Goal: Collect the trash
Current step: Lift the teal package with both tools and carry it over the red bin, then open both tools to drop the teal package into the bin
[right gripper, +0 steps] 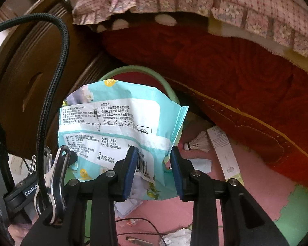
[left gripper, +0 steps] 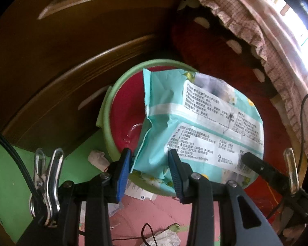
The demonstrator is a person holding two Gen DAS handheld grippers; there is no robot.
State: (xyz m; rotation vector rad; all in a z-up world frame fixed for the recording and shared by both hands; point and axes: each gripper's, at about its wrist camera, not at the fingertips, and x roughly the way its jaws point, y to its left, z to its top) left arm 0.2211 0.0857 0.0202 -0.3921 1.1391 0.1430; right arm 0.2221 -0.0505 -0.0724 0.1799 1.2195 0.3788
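A: Step in hand looks like the drop: both grippers hold the wrapper (left gripper: 197, 127) over the bin (left gripper: 113, 94), lower centre of the left wrist frame.

B: Fingers? The left gripper (left gripper: 151, 174) has its fingers part-closed on the wrapper's near edge. The right gripper (right gripper: 154, 172) is likewise closed on the barcode corner; its tip shows at lower right of the left frame.

A: Orientation: the wrapper is spread flat and crumpled, long axis running left to right between the two grips, printed back facing the cameras, far end reaching over the bin's rim.

B: Next move, by judgement: lower it within the rim, then release both. Risk: its width may catch on the rim.

A: More litter, tissue (right gripper: 178, 235) and a shuttlecock (right gripper: 197, 143), lies on the floor (right gripper: 256, 194).
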